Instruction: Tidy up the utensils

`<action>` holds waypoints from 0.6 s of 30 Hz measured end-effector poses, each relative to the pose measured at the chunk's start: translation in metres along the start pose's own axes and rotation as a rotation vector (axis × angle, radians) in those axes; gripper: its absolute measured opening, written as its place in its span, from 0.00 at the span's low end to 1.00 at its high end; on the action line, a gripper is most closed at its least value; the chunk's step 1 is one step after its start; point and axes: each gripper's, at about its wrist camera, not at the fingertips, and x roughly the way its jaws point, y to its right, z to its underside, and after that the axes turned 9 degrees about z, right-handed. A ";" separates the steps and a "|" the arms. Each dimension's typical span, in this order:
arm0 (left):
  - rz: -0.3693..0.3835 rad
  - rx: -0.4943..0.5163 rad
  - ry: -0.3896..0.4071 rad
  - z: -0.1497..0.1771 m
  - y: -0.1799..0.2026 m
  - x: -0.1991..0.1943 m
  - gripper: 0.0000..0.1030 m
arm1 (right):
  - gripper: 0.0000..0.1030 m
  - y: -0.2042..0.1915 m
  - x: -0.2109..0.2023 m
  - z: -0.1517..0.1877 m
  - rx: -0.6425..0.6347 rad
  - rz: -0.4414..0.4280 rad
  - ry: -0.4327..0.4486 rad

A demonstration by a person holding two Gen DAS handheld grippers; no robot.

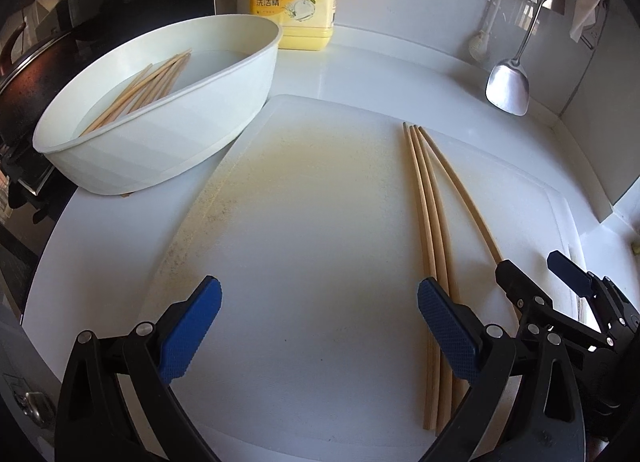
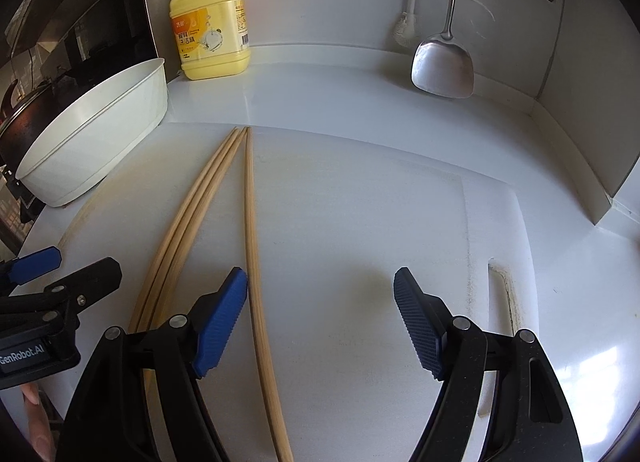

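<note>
Three wooden chopsticks (image 1: 430, 222) lie lengthwise on the white cutting board (image 1: 312, 242); they also show in the right wrist view (image 2: 208, 202). Several more chopsticks (image 1: 148, 90) lie inside the white oval basin (image 1: 168, 142) at the left. My left gripper (image 1: 320, 326) is open and empty just above the board, its right finger beside the chopsticks. My right gripper (image 2: 320, 318) is open and empty, with one chopstick (image 2: 252, 262) just inside its left finger. The right gripper also shows at the right edge of the left wrist view (image 1: 536, 274).
A yellow dish soap bottle (image 2: 210, 22) stands at the back wall. A metal spatula (image 2: 444, 58) and a white brush (image 2: 406, 30) hang at the back right. A dark pan (image 1: 24, 74) sits on the stove at the left. The basin (image 2: 92, 134) rests partly on the board's corner.
</note>
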 end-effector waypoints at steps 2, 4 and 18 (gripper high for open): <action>0.003 0.006 -0.005 0.000 0.003 0.003 0.94 | 0.70 0.001 0.000 0.000 -0.005 -0.005 0.000; 0.006 0.007 -0.008 0.001 0.006 0.004 0.94 | 0.70 0.003 0.001 -0.001 -0.007 -0.009 0.000; 0.012 0.017 -0.021 0.002 0.011 0.009 0.94 | 0.70 0.005 0.002 -0.002 -0.011 -0.013 0.000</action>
